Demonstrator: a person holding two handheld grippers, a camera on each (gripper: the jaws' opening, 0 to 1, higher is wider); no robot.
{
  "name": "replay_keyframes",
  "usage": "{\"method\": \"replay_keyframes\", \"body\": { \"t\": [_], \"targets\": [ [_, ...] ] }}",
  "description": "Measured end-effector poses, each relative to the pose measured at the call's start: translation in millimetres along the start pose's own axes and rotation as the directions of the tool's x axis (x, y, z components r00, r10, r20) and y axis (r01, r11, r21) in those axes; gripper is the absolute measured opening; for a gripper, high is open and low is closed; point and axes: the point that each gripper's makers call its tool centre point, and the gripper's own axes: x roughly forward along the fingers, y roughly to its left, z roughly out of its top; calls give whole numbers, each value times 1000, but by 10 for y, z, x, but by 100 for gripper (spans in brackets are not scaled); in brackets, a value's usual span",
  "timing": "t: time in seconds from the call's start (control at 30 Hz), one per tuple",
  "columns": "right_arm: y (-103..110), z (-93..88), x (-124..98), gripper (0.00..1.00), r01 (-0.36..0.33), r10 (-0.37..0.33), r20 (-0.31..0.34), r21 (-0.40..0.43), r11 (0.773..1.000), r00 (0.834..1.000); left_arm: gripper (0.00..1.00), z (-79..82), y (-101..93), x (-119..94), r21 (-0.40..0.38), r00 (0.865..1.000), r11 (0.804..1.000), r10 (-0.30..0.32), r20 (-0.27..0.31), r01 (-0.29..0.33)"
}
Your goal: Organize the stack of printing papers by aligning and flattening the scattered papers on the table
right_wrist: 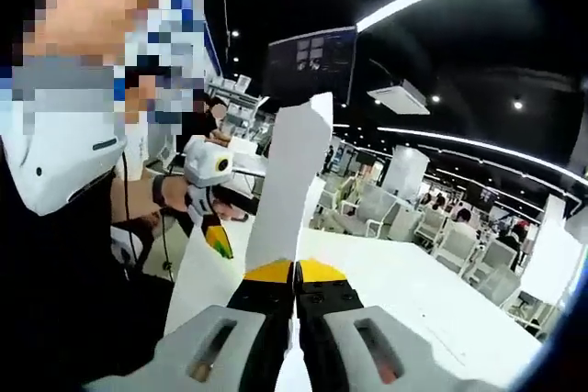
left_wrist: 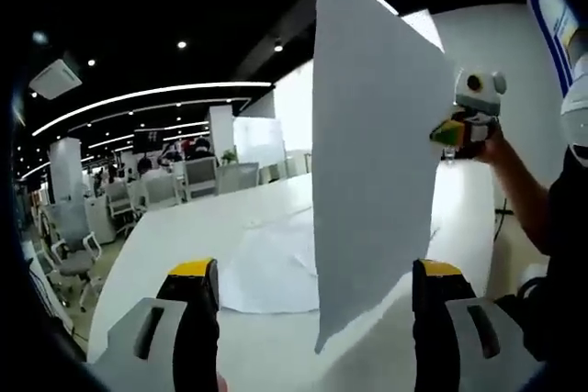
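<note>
Clamping a white paper sheet (right_wrist: 292, 181) upright, right gripper (right_wrist: 295, 273) jaws together on its lower edge. Left gripper (left_wrist: 317, 277) jaws apart, free. Left gripper view: loose white papers (left_wrist: 271, 268) flat on white table (left_wrist: 184, 227), open tabletop beyond them.

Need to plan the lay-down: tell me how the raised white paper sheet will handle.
The white paper sheet, pinched at one edge by the right gripper, looks light and floppy, likely to sway. Its free corner hangs unsupported, so it may fold on touching the white table.
</note>
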Motion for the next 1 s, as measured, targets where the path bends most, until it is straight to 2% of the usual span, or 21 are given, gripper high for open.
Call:
{"method": "replay_keyframes", "body": {
  "t": [0.07, 0.17, 0.3, 0.43, 0.57, 0.87, 1.0],
  "targets": [
    [-11, 3, 21, 0, 3, -3, 19, 9, 1000, 1000, 85, 59, -9, -23, 8, 999, 1000, -5, 44, 4],
    [14, -32, 66, 0, -17, 16, 21, 25, 1000, 1000, 88, 115, 0, -59, -25, 997, 1000, -7, 82, 9],
    [15, -65, 126, 0, -35, 34, 16, 28, 999, 999, 87, 115, 35, -86, -26, 997, 1000, 3, 81, -1],
    [71, -42, 193, 0, -91, 90, 30, 44, 995, 996, 87, 88, 41, -97, -25, 997, 1000, 1, 75, 1],
    [65, -61, 265, 0, -117, 115, 30, 60, 991, 993, 87, 65, 27, -100, -18, 998, 1000, -6, 69, 7],
    [43, -223, 419, 0, -168, 167, 24, 107, 980, 986, 87, 87, -63, -110, 29, 995, 998, -49, 88, 47],
    [67, -244, 434, 0, -198, 193, 54, 116, 973, 980, 86, 73, -71, -94, 41, 995, 998, -56, 81, 53]
  ]
}}
